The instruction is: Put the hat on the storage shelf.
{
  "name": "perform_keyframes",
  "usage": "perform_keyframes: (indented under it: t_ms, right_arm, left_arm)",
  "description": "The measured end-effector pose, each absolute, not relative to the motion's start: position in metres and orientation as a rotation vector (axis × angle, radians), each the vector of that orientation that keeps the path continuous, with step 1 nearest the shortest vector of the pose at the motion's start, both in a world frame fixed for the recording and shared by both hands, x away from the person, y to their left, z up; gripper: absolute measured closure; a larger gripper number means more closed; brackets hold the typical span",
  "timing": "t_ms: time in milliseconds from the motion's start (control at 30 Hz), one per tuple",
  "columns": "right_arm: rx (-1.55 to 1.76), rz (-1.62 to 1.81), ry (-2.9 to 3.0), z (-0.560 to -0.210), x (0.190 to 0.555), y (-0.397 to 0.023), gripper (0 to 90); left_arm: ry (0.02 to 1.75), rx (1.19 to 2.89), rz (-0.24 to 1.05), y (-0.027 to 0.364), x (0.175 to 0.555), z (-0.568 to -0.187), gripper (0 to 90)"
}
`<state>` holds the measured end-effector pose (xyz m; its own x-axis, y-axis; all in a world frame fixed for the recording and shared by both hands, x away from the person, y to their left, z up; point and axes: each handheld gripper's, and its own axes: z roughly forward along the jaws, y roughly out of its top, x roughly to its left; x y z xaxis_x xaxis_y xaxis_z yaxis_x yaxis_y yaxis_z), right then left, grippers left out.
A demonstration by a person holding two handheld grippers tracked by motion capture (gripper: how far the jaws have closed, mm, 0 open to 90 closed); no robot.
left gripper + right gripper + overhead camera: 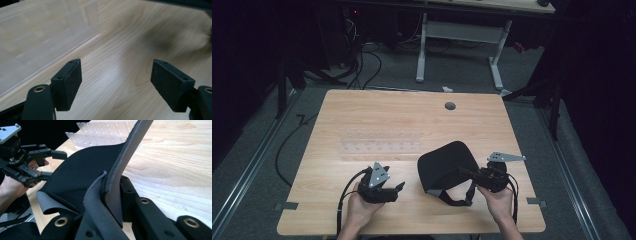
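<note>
Right gripper (pixel 110 202) clenched on the edge of one black fabric bag (pixel 447 167); left gripper (pixel 116 85) released, holding nothing.

Bag sits on the wooden table (pixel 362 107) at 9 o'clock of the right gripper, one end lifted in the jaws, strap hanging toward the near edge. Left gripper is well apart at the bag's 9 o'clock, bare wood between. One clear plastic rack (pixel 379 142) lies at the bag's 10 o'clock. Far half of the table is open. Two grippers, one bag, one rack.

A clear plastic rack (pixel 379 141) lies on the wooden table (pixel 362 107).
</note>
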<state>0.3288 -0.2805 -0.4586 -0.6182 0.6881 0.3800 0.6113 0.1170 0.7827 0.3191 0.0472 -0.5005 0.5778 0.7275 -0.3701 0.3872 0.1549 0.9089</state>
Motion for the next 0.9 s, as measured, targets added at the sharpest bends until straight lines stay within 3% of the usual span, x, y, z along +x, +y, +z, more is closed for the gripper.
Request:
perform_keyframes:
  t_ms: [567, 900]
  right_arm:
    - [1.367, 1.526, 2.379, -0.460, 0.333, -0.258, 84.6]
    - [1.390, 1.493, 2.420, -0.461, 0.336, -0.251, 84.4]
  left_arm:
    - [0.875, 1.523, 0.286, 0.020, 0.305, -0.492, 21.9]
    - [0.840, 1.540, 0.314, 0.014, 0.303, -0.493, 24.8]
